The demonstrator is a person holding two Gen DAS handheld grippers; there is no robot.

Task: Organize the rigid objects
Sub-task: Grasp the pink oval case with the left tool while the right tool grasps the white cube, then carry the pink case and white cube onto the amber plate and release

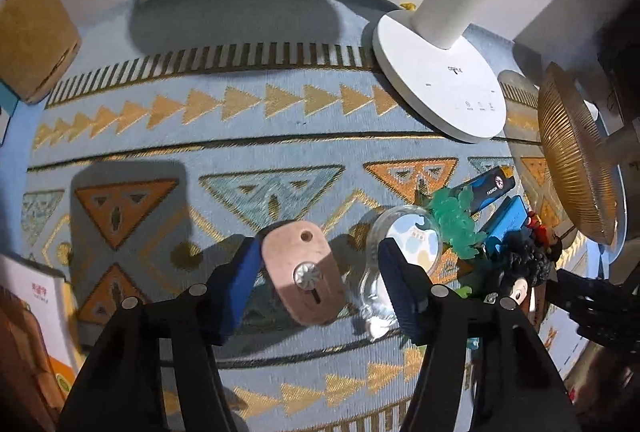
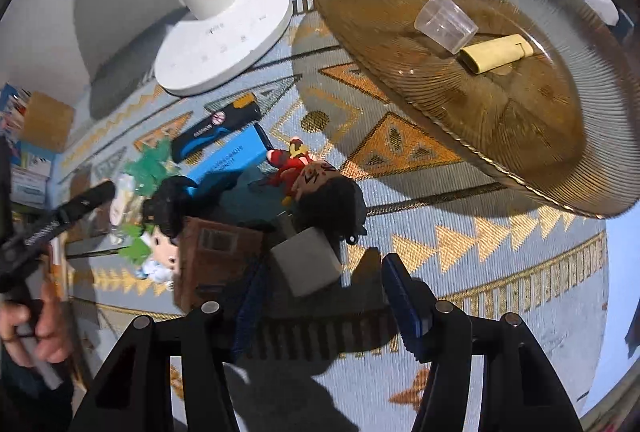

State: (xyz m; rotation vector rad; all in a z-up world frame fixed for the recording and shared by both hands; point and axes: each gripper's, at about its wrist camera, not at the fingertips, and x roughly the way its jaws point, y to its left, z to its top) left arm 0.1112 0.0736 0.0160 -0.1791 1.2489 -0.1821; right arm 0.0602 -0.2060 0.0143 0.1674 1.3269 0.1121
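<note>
In the left wrist view a flat pink tag with a metal knob (image 1: 304, 272) lies on the patterned cloth between the jaws of my left gripper (image 1: 320, 252). The left pad touches its edge, the right pad stands apart from it, so the gripper is open. A clear round-lidded piece (image 1: 404, 240) lies beside the right finger. In the right wrist view a grey block (image 2: 306, 260) sits between the jaws of my right gripper (image 2: 322, 268), open with gaps on both sides. The amber ribbed plate (image 2: 400, 11) holds a clear cup (image 2: 446, 21) and a yellow roll (image 2: 496, 51).
A pile lies between the grippers: a blue-black utility knife (image 2: 216, 131), blue box (image 2: 228, 163), green plastic piece (image 2: 148, 163), red figure (image 2: 292, 159), black-haired figure (image 2: 328, 195), brown box (image 2: 216, 252). A white lamp base (image 1: 436, 83) stands behind. A cardboard box (image 1: 32, 35) sits far left.
</note>
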